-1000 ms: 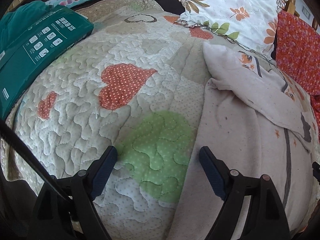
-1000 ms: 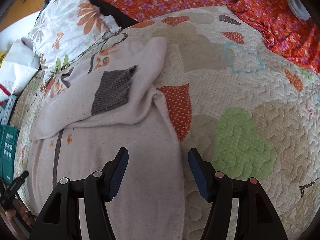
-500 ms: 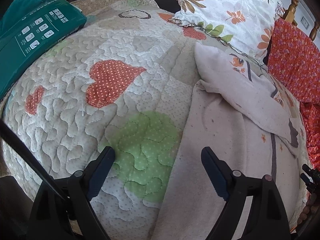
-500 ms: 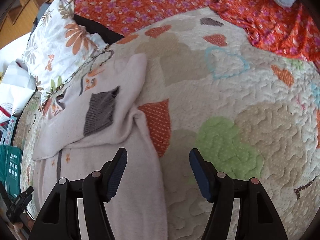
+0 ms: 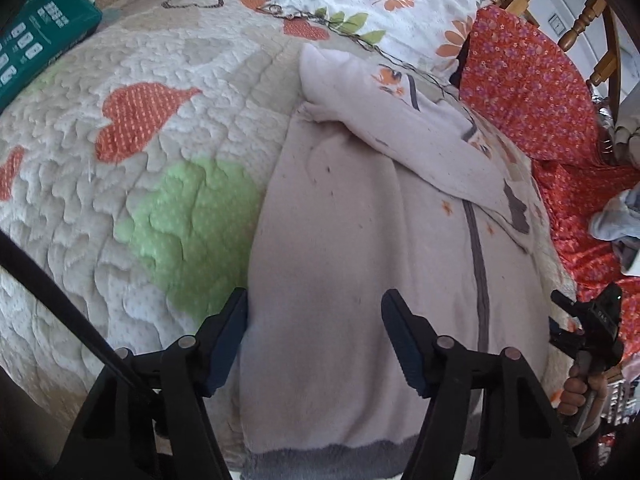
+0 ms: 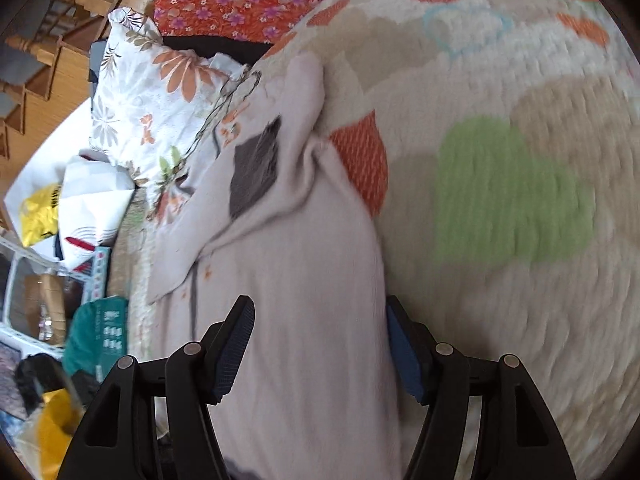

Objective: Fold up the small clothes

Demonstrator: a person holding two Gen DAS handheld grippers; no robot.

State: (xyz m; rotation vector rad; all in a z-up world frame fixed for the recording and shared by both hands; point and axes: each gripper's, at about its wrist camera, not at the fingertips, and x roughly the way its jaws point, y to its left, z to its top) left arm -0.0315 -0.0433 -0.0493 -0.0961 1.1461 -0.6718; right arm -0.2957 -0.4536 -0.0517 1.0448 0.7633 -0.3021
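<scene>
A pale pink fleece garment [image 5: 360, 248] with a grey hem and a grey zip line lies flat on the quilted bed, one sleeve folded across its top. In the right wrist view the garment [image 6: 304, 280] shows a grey cuff patch [image 6: 256, 168]. My left gripper [image 5: 314, 332] is open, low over the garment's near left edge, above the grey hem. My right gripper [image 6: 318, 344] is open, low over the garment's right edge. Neither holds anything. The right gripper also shows at the far right of the left wrist view [image 5: 592, 332].
The quilt [image 5: 120, 184] has orange and green heart patches. A floral pillow [image 5: 384, 4] and orange flowered fabric [image 5: 528, 92] lie behind the garment. A green package [image 5: 36, 48] sits at the far left. Bags and clutter [image 6: 72, 208] lie beside the bed.
Both grippers have moved inward over the garment's lower edges and lower toward it. Both stay open. The garment has not moved.
</scene>
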